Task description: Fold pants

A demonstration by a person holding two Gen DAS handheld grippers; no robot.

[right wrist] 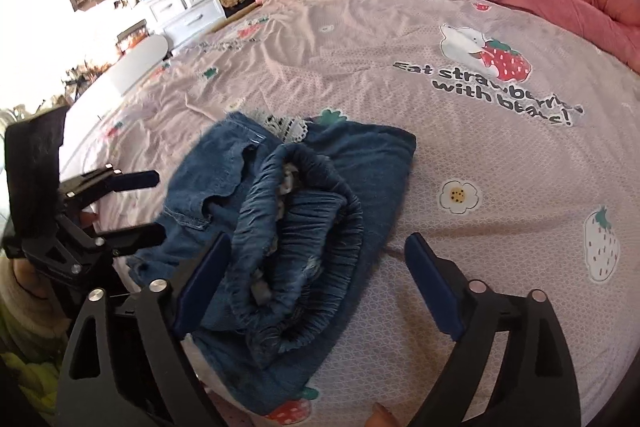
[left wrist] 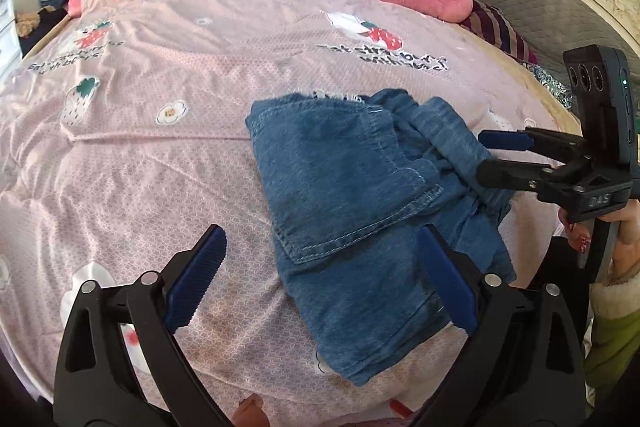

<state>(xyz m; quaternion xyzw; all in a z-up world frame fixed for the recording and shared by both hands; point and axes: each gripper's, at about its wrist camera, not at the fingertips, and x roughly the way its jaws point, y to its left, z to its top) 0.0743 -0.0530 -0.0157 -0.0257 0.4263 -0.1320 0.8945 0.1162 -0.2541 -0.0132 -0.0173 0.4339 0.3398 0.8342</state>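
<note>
With both the left gripper (left wrist: 320, 283) and the right gripper (right wrist: 316, 287) wide open and holding nothing, it seems best to lift them straight off the folded pants (left wrist: 352, 195) on the bed (left wrist: 160, 155) without catching the elastic waistband (right wrist: 304, 235).

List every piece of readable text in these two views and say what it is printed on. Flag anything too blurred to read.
"Eat strawberries with bears!": printed on the pink bedsheet, clearest in the right wrist view.
The same slogan twice more on the sheet in the left wrist view, too distorted to read in full.
"DAS": on the right gripper body, seen reversed.
The pants: no readable label.
</note>
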